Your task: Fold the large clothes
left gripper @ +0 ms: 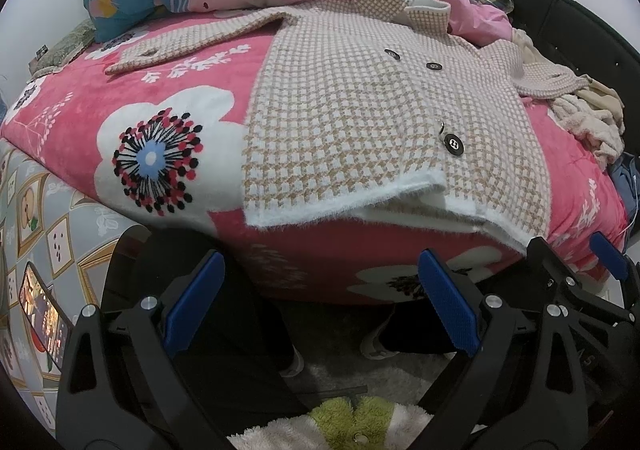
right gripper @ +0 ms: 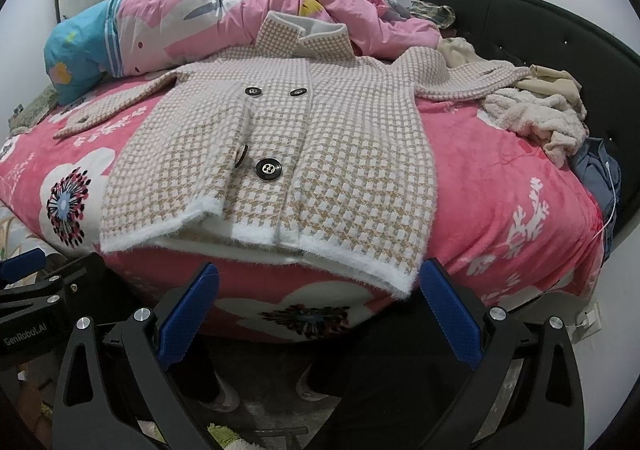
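The houndstooth coat (right gripper: 280, 154) lies spread front-up across the centre of the frame on the pink floral blanket (right gripper: 500, 186), sleeves out, nothing folded yet. Left gripper (left gripper: 320, 302) and right gripper (right gripper: 316, 314) both hang wide apart, empty, below its hem.

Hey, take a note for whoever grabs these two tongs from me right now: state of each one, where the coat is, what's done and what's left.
Left tongs: open, empty, below the hem.
Right tongs: open, empty, below the hem's right corner.
Checked coat: spread flat, front up, on the pink flowered blanket, both sleeves out to the sides, collar against the bunched pink quilt.
Done: coat laid out.
Left: every fold; probably sleeves in first, then hem toward the collar.
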Demonstrator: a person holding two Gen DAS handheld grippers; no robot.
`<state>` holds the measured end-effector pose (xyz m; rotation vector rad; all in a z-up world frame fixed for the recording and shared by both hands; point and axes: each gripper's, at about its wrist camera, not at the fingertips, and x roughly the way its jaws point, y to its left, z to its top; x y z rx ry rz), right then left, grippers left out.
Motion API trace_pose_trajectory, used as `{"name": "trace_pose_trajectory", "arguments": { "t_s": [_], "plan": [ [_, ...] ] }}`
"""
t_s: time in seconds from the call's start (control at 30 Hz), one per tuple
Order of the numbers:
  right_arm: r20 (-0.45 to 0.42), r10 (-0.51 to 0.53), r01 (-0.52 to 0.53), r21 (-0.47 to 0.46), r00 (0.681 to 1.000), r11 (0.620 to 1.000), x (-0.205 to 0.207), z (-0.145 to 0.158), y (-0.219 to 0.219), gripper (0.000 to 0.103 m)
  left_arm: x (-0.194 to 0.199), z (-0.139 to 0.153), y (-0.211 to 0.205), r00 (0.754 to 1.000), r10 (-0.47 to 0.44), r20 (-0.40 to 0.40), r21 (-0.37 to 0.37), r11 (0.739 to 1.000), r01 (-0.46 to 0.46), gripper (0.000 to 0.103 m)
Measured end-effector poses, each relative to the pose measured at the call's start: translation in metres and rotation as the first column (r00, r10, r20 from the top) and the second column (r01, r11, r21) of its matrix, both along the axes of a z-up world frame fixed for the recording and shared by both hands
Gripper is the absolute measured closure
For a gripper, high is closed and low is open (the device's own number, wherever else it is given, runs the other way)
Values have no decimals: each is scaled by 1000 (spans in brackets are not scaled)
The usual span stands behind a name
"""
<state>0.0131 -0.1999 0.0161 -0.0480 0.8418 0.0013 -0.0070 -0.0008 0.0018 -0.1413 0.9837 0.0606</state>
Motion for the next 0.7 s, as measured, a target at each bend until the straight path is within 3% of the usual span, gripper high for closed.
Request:
{"name": "trace_pose_trajectory", "arguments": {
  "t_s": [0.7],
  "plan": [
    [-1,-13,13,-6,1000,1000,3,-3,0,5,0,-3,3,1000,1,-3,-1,1000,-1,9]
  ]
}}
